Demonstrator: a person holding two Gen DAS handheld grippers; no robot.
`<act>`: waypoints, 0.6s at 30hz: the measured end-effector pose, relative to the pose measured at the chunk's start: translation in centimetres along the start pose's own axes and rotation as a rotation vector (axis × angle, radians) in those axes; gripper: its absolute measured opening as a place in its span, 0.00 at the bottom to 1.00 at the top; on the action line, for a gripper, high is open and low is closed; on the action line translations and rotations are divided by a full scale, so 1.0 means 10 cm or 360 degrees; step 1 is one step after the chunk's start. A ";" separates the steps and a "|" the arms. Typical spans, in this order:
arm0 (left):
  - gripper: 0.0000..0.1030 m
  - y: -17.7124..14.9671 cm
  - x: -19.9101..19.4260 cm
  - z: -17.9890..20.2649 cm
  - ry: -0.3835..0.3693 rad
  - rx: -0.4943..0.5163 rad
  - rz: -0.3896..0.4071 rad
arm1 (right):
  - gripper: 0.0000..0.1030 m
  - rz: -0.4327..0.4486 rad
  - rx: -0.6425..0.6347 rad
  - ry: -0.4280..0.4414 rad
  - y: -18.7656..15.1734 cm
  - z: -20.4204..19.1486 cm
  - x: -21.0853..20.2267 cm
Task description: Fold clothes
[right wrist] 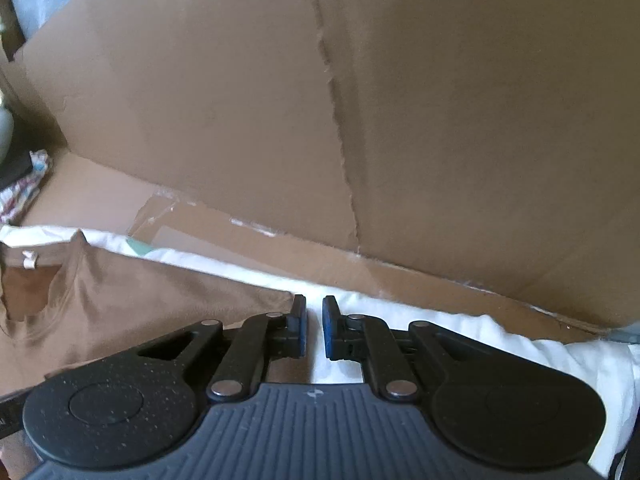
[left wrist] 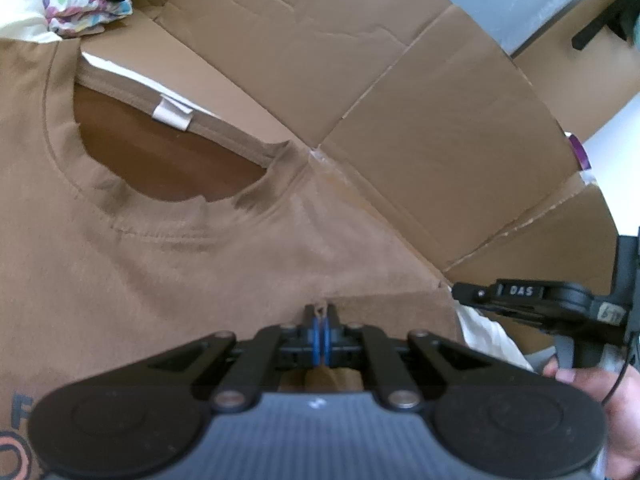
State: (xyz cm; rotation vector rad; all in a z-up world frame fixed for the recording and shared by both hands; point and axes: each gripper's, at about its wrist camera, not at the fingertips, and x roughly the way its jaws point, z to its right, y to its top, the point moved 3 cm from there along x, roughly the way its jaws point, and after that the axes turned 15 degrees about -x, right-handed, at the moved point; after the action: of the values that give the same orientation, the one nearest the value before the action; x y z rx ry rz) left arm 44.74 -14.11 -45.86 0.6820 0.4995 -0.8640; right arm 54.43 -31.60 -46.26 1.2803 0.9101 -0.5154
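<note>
Left gripper (left wrist: 321,322) nearest lens: pads pinched tight on a small tuck of brown T-shirt (left wrist: 140,248) at the shoulder edge. Shirt spread flat, front up, neck opening (left wrist: 160,160) with white label (left wrist: 172,114) toward the cardboard backdrop (left wrist: 400,100). Right gripper (right wrist: 315,316) just off the sleeve edge (right wrist: 276,294), over white sheet (right wrist: 440,328); narrow gap between pads, nothing in it. Patterned cloth pile (left wrist: 84,12) at far left. Risks, as judged: one-sided pull from the left pinch likely to drag or skew the whole shirt; thin tuck liable to slip out; right pads, if closed here, liable to catch sheet rather than sleeve.
</note>
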 end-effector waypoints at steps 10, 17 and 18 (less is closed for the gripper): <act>0.02 0.03 0.05 0.04 0.0012 0.0016 0.0015 | 0.26 -0.0105 -0.0128 0.0012 -0.01 -0.13 0.17; 0.04 0.05 0.03 0.05 0.0048 0.0028 -0.0007 | 0.34 -0.0017 -0.0139 -0.0022 0.04 -0.13 -0.06; 0.05 0.06 0.01 0.05 0.0050 0.0033 -0.0006 | 0.34 0.0004 -0.0158 0.0003 0.02 -0.13 -0.13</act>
State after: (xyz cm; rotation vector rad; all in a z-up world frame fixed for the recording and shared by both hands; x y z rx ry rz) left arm 45.30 -14.24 -45.38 0.7146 0.5206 -0.8643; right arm 53.44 -30.46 -45.15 1.1924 0.9245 -0.4614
